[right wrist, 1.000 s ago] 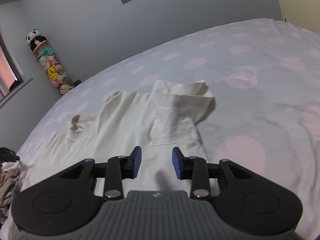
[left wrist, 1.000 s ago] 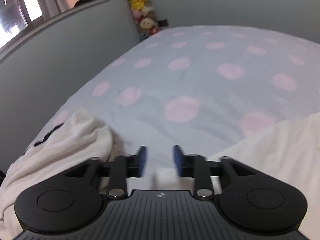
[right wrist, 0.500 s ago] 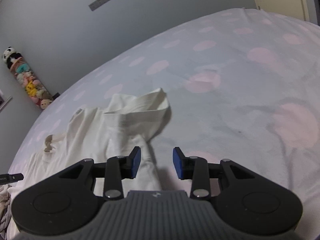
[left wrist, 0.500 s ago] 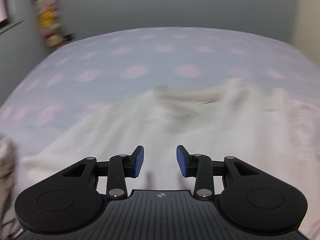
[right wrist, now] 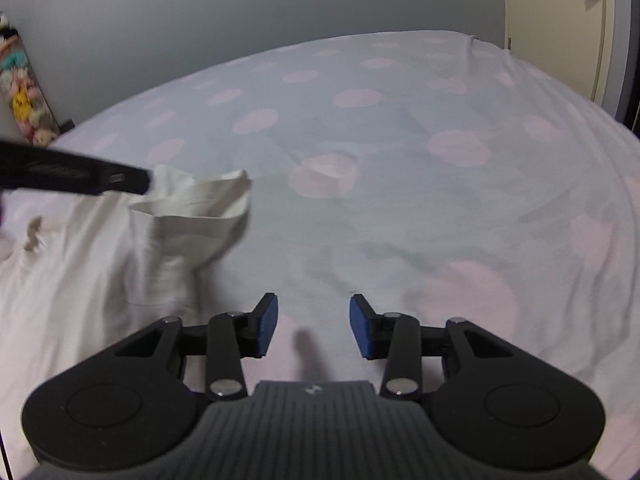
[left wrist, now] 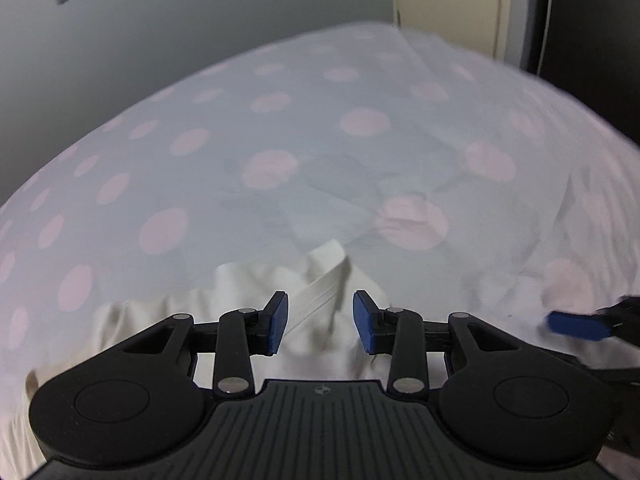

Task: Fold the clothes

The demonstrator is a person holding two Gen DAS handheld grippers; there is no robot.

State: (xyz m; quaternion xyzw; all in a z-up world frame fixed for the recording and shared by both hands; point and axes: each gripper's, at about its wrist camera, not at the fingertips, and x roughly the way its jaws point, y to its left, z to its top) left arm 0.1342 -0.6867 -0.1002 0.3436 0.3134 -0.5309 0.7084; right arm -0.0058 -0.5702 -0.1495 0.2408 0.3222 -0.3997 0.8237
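The left gripper (left wrist: 320,322) has its blue-padded fingers (left wrist: 278,322) spread apart with nothing between them, hovering just above a folded sleeve edge of a white shirt (left wrist: 320,276). The right gripper (right wrist: 312,330) is likewise spread wide and empty, poised over bare sheet just beside the shirt (right wrist: 80,272), which lies crumpled to its left with one sleeve (right wrist: 200,204) turned up. In the right wrist view, the left gripper's dark arm (right wrist: 72,172) reaches in from the left edge over that sleeve; whether it touches the cloth cannot be told. Everything rests on a bed (right wrist: 400,208) covered by a pale lilac sheet with pink dots, lightly wrinkled. Beyond it stand a grey wall (right wrist: 200,12), a cream door (right wrist: 552,20) at right, and a hanging column of soft toys (right wrist: 24,92) at far left.
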